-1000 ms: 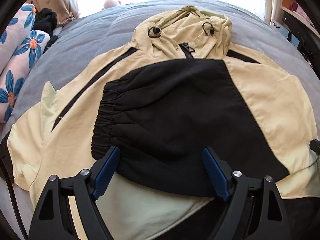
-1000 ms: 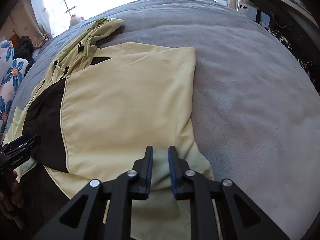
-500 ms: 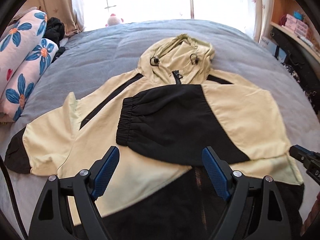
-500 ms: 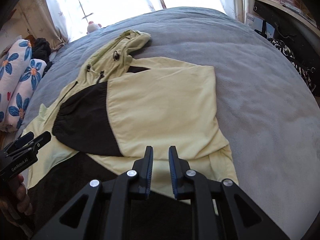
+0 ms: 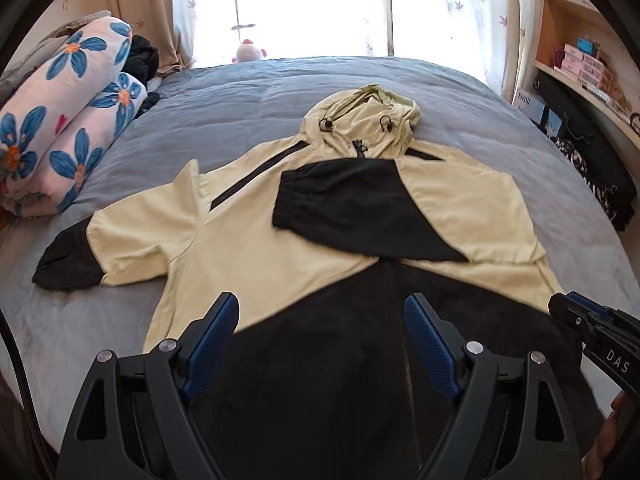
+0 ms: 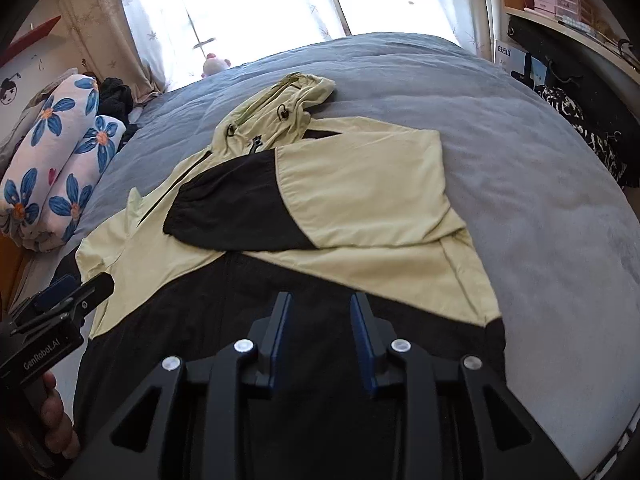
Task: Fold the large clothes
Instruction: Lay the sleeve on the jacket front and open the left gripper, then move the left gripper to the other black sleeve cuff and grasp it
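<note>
A pale yellow and black hooded jacket (image 5: 256, 248) lies front-up on the grey bed, hood (image 5: 360, 128) towards the window. Its right sleeve (image 5: 360, 212) is folded across the chest, black cuff leftwards. Its left sleeve (image 5: 120, 240) lies spread out to the left. My left gripper (image 5: 320, 340) is open and empty, above the black hem. My right gripper (image 6: 320, 336) is open a little and empty, above the hem's right part; it also shows in the left wrist view (image 5: 592, 324). The jacket also shows in the right wrist view (image 6: 360, 184).
Rolled floral bedding (image 5: 68, 132) and dark clothes (image 5: 144, 56) lie at the bed's far left. A soft toy (image 5: 250, 50) sits by the window. Shelves with boxes (image 5: 580, 60) and a dark bag (image 5: 592, 152) stand along the right side. Grey bed cover (image 6: 540, 200) lies bare right of the jacket.
Both grippers have pulled back and up from the jacket, so the whole garment shows. The right gripper's jaws, nearly closed before, have opened a little.
</note>
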Demonstrator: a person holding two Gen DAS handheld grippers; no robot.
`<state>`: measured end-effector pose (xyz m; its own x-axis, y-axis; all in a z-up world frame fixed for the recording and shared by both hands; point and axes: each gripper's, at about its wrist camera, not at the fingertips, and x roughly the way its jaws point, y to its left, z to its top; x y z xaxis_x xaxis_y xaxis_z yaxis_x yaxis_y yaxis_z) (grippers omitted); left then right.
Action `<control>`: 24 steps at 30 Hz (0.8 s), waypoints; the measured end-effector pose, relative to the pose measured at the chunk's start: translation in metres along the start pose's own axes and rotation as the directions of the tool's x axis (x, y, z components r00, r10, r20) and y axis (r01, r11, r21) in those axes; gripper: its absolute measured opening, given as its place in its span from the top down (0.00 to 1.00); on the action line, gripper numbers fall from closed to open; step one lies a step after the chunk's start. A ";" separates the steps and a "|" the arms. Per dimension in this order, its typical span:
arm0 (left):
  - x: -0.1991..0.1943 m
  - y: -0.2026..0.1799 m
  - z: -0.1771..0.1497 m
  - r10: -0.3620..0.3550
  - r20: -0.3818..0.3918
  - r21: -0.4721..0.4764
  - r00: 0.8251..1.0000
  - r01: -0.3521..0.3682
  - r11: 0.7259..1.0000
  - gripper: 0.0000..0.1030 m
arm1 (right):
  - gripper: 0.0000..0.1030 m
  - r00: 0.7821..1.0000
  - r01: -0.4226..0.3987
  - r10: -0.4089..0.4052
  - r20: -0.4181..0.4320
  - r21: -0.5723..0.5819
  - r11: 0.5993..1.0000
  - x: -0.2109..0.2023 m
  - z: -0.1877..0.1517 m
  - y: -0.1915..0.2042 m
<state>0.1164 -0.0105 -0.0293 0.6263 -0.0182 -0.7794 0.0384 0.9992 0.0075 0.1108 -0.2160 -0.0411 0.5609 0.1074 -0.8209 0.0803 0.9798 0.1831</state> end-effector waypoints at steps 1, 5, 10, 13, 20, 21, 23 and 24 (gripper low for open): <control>-0.003 0.002 -0.005 0.001 -0.003 0.000 1.000 -0.001 1.000 0.19 | 0.71 1.000 -0.005 0.005 -0.006 0.001 1.000 -0.001 -0.004 0.001; -0.018 0.006 -0.020 -0.006 -0.007 -0.001 1.000 0.006 1.000 0.19 | 0.71 0.999 -0.026 0.026 -0.026 0.000 1.000 -0.005 -0.022 0.011; -0.030 0.012 -0.034 -0.011 -0.019 -0.001 1.000 0.011 1.000 0.19 | 0.70 0.998 -0.050 0.049 -0.047 -0.012 0.999 -0.010 -0.038 0.024; -0.036 0.019 -0.040 -0.014 -0.019 -0.004 1.000 0.014 1.000 0.19 | 0.70 0.998 -0.052 0.050 -0.046 -0.025 0.998 -0.013 -0.043 0.033; -0.039 0.048 -0.045 -0.011 -0.043 -0.029 0.999 0.010 1.000 0.19 | 0.66 0.998 -0.052 0.048 -0.051 -0.078 0.996 -0.014 -0.046 0.067; -0.038 0.054 -0.045 -0.009 -0.046 -0.035 0.999 0.007 0.999 0.19 | 0.63 0.997 -0.055 0.051 -0.051 -0.088 0.995 -0.014 -0.046 0.072; -0.037 0.066 -0.045 -0.008 -0.047 -0.049 0.999 0.006 0.999 0.19 | 0.62 0.997 -0.061 0.056 -0.048 -0.116 0.991 -0.011 -0.044 0.087; -0.036 0.074 -0.044 -0.008 -0.048 -0.057 0.999 0.005 0.998 0.19 | 0.62 0.997 -0.061 0.055 -0.048 -0.130 0.990 -0.009 -0.043 0.095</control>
<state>0.0621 0.0655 -0.0281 0.5875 -0.0241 -0.8089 -0.0029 0.9995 -0.0320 0.0777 -0.1168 -0.0399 0.5239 0.1694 -0.8348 -0.0620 0.9850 0.1610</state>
